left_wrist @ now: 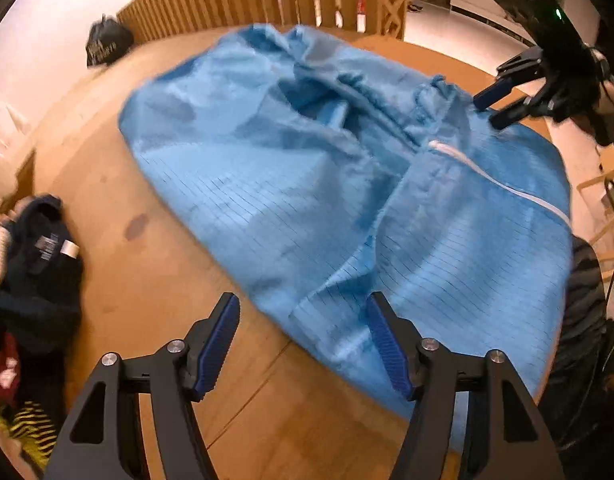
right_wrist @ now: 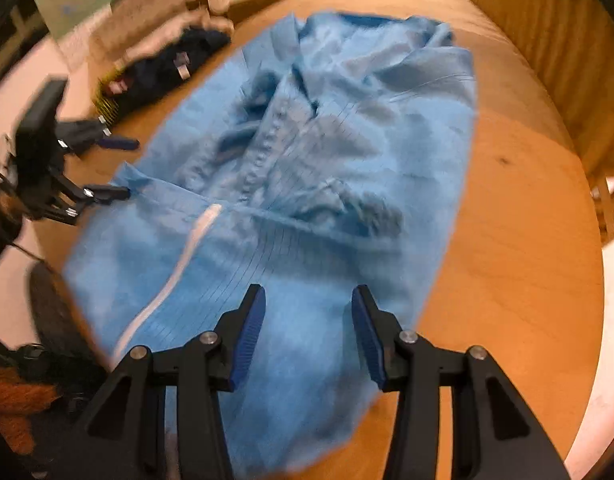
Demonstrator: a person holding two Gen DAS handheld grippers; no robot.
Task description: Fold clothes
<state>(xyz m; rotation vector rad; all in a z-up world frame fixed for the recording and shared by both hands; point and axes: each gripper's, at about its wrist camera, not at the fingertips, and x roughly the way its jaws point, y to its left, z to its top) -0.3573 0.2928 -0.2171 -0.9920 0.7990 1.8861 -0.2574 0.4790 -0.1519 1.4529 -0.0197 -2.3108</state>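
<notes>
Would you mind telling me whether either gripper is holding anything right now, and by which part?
Nothing is held. The left gripper and the right gripper are both open over the blue garment.

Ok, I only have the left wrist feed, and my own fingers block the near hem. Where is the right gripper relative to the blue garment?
Observer: The right gripper is open above the blue garment, nothing between its fingers.
Operator: And my left gripper from that side?
Observer: The left gripper is open at the garment's edge; one finger is at a corner of the cloth.
Operator: Is the table clear past the right side?
Observer: Bare wooden table there, with a small dark mark.
</notes>
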